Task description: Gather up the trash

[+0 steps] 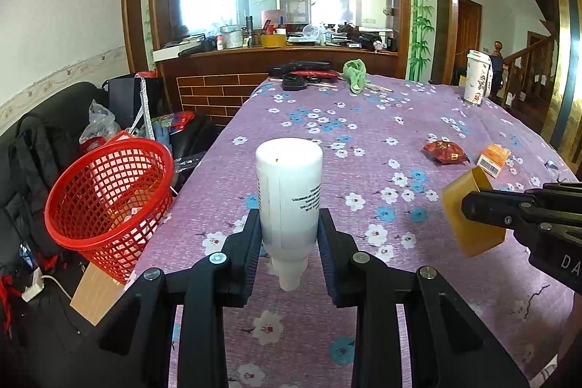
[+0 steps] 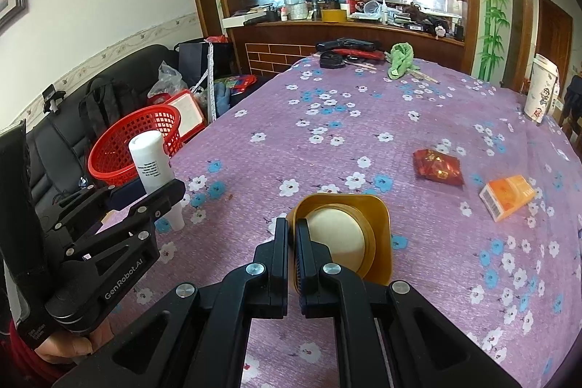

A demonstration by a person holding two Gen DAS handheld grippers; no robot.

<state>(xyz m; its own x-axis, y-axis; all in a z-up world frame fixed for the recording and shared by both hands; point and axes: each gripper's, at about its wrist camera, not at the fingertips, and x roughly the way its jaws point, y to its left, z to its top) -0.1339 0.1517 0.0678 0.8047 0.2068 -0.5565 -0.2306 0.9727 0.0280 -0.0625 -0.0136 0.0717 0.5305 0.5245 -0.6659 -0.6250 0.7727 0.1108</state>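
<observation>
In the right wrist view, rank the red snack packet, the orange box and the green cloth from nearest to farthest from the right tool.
1. Orange box, ahead to the right.
2. Red snack packet, just beyond it; the gap between these two is slim.
3. Green cloth, at the table's far end.

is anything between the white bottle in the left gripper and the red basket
Nothing visible blocks it. The left gripper holds the white bottle above the purple tablecloth, and the red basket sits off the table's left edge, tilted with its opening facing the bottle. Only open air lies between them.
</observation>
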